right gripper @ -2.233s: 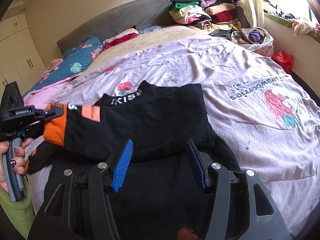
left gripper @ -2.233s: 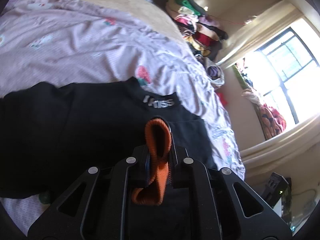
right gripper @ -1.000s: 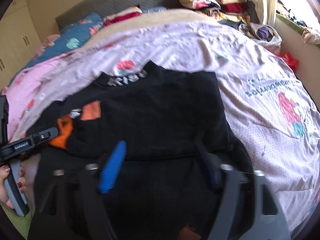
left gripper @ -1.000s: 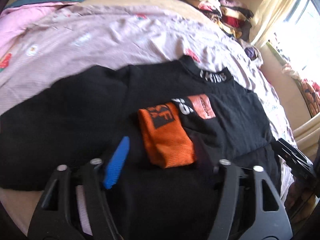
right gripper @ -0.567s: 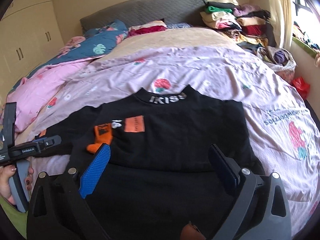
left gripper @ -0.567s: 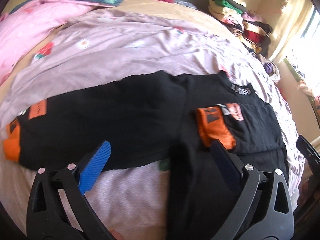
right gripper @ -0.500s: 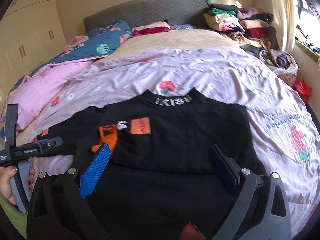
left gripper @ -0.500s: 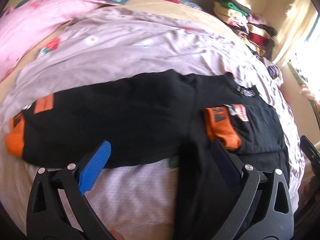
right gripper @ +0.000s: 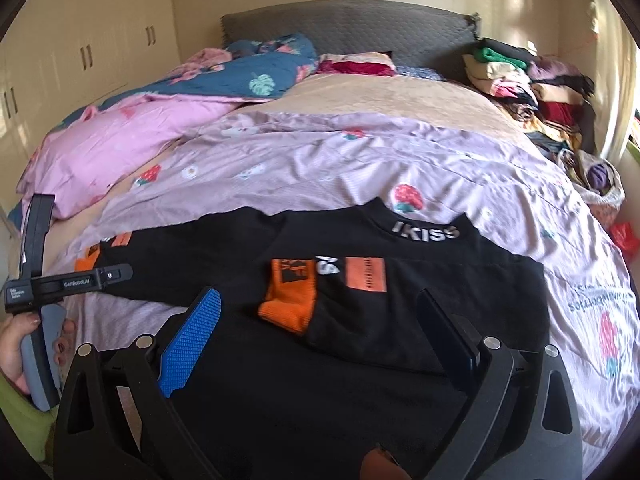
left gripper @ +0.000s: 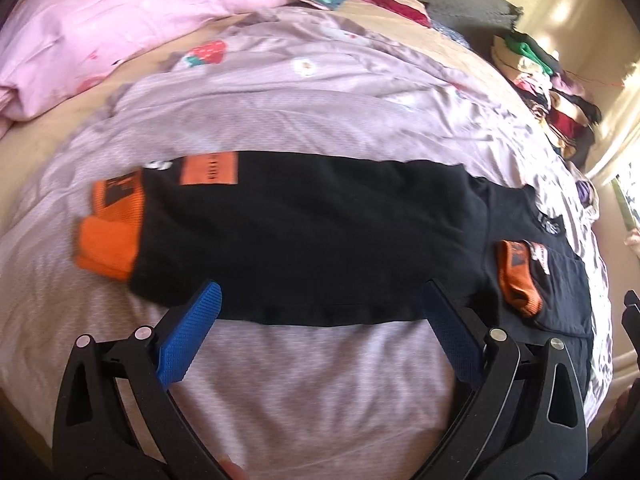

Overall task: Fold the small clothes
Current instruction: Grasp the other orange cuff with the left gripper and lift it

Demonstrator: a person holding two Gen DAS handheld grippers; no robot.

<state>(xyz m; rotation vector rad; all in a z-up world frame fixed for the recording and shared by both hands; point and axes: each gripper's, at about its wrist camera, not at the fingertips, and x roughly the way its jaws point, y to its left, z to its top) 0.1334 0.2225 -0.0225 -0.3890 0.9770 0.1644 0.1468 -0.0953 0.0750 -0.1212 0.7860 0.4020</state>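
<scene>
- Both pairs of blue-padded fingers are held wide apart, nothing gripped; the left gripper (left gripper: 320, 320) hangs over the outstretched sleeve, and its jaws have just been opening.
- On the lilac strawberry-print bedspread (right gripper: 320, 160) the black long-sleeved top with orange cuffs (right gripper: 360, 300) is spread flat, one sleeve folded across its chest.
- Above its hem the right gripper (right gripper: 316, 320) is held, likewise freshly widened.

Black orange-cuffed sweater (right gripper: 400, 320) flat on bed, one sleeve folded across chest, other outstretched.
</scene>
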